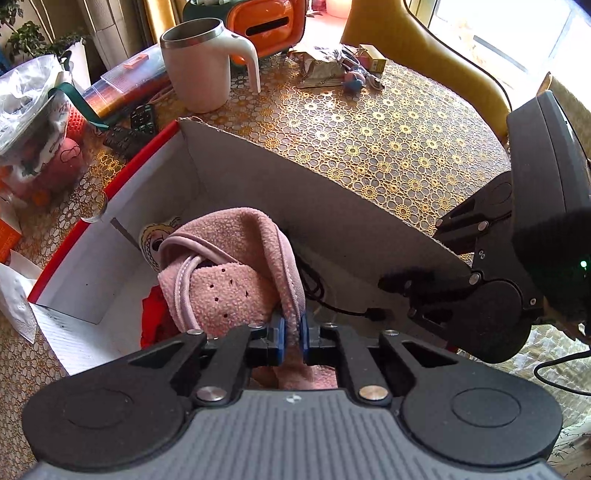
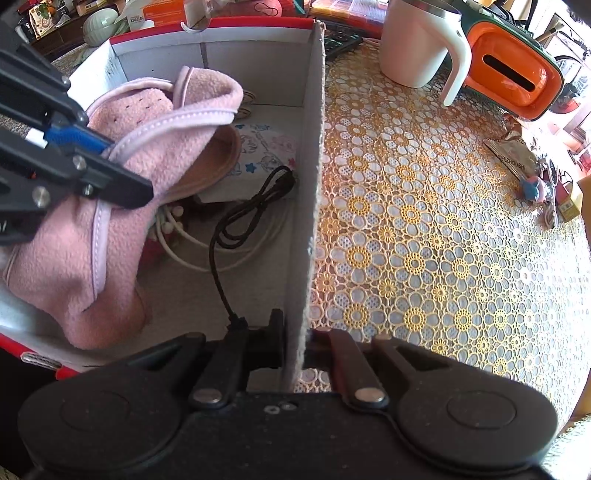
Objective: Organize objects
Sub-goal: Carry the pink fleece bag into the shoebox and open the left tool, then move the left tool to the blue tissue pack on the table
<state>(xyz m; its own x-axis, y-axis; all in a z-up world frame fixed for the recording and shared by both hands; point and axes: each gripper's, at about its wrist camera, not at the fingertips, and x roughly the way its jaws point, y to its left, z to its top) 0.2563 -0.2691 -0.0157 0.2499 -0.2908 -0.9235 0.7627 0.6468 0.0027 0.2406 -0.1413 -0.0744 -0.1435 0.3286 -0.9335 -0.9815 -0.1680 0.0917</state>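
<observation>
My left gripper (image 1: 291,334) is shut on a pink fleece slipper (image 1: 229,269) and holds it inside a white cardboard box with a red rim (image 1: 140,155). The slipper (image 2: 147,147) and left gripper (image 2: 92,147) also show in the right wrist view. My right gripper (image 2: 297,343) is shut on the box's near side wall (image 2: 310,184), with one finger inside and one outside. In the box lie a black cable (image 2: 251,210), a white cord (image 2: 192,251) and a printed packet (image 2: 269,147).
On the lace-patterned table (image 2: 424,240) stand a white mug (image 1: 207,66) and an orange tissue box (image 1: 266,22). A crumpled wrapper and small toy (image 1: 343,70) lie far back. Remotes (image 1: 140,122) and bags (image 1: 33,110) crowd the left. A yellow chair (image 1: 424,48) stands behind.
</observation>
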